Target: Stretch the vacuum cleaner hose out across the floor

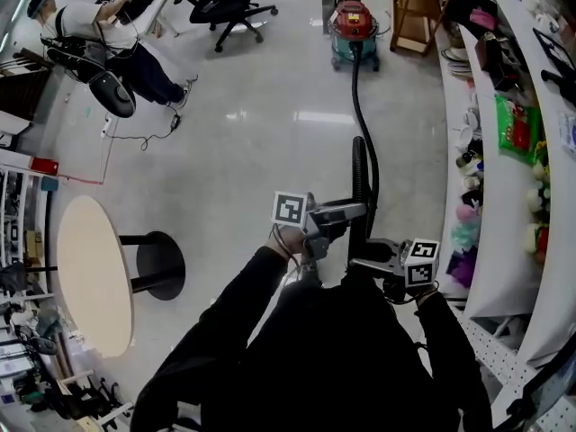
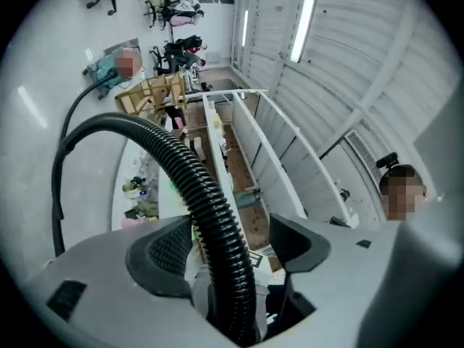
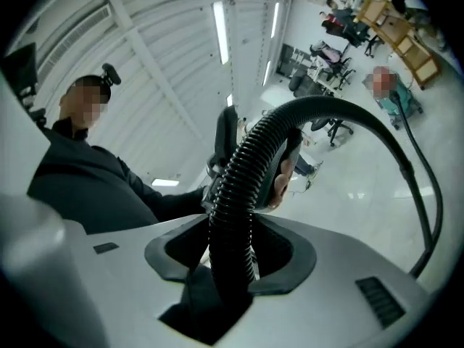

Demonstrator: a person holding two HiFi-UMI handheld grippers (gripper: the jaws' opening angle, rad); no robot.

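The red vacuum cleaner stands at the far end of the glossy floor. Its black ribbed hose runs from it toward me and rises in an arch to both grippers. My left gripper is open, and the hose passes between its wide-set pads with a gap on the right side. My right gripper, just below it in the head view, is shut on the hose and points level. The hose's free end is hidden under the grippers and my arms.
A round table stands at the left. Long white shelves full of goods line the right side. A wooden stand is beside the vacuum. A seated person and an office chair are far left.
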